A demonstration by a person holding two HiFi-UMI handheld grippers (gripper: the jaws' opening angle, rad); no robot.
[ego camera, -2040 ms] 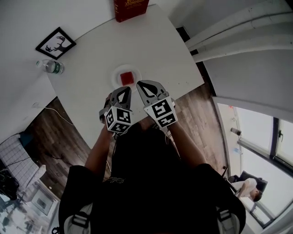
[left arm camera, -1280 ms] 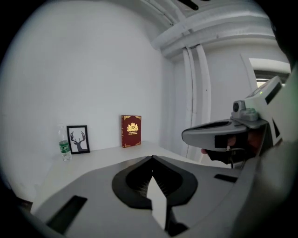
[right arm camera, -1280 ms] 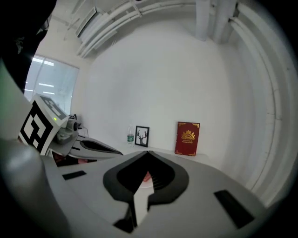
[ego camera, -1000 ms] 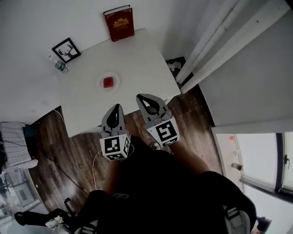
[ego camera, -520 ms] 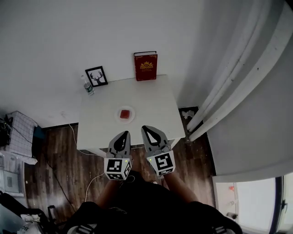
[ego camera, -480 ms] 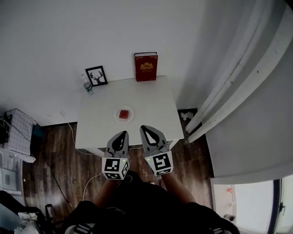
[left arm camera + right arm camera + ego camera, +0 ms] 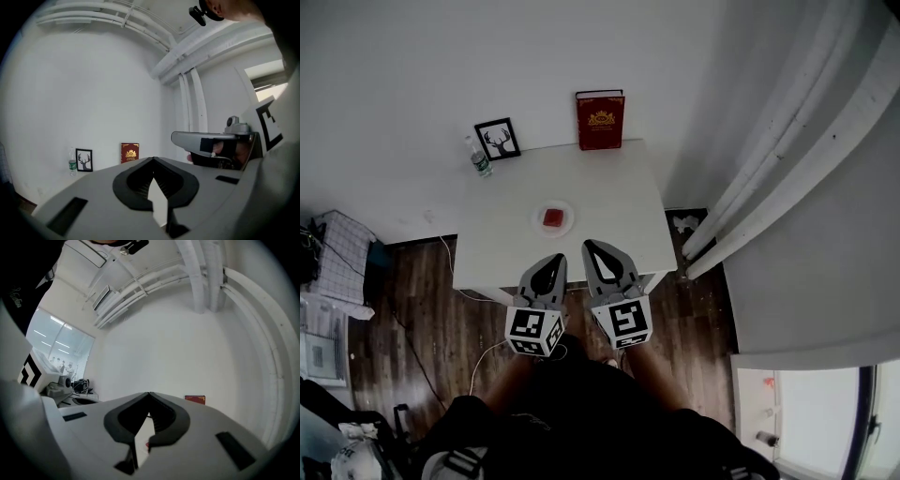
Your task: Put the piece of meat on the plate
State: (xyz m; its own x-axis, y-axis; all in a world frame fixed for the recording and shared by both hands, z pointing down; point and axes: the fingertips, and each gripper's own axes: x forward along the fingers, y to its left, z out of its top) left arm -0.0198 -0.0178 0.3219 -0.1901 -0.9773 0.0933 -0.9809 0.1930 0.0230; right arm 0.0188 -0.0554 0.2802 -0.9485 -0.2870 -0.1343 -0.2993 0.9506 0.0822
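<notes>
A red piece of meat [image 7: 553,217] lies on a small white plate [image 7: 564,228] near the middle of the white table [image 7: 614,192]. Both grippers hang side by side over the table's front edge, short of the plate and pointing toward it. My left gripper [image 7: 557,256] is shut with nothing in it; its jaws meet at the tip in the left gripper view [image 7: 153,158]. My right gripper [image 7: 588,243] is also shut and empty [image 7: 149,393]. A speck of red, probably the meat [image 7: 147,445], shows through the gap below its jaws.
A red book [image 7: 600,120] stands against the wall at the table's back edge, with a framed deer picture [image 7: 497,138] and a water bottle [image 7: 476,159] to its left. White curtains [image 7: 787,141] hang at the right. A cable [image 7: 450,272] runs over the wooden floor.
Both grippers have drawn back from beside the plate to the table's front edge and risen. The head view has swung up, so the table looks smaller. The meat stays on the plate.
</notes>
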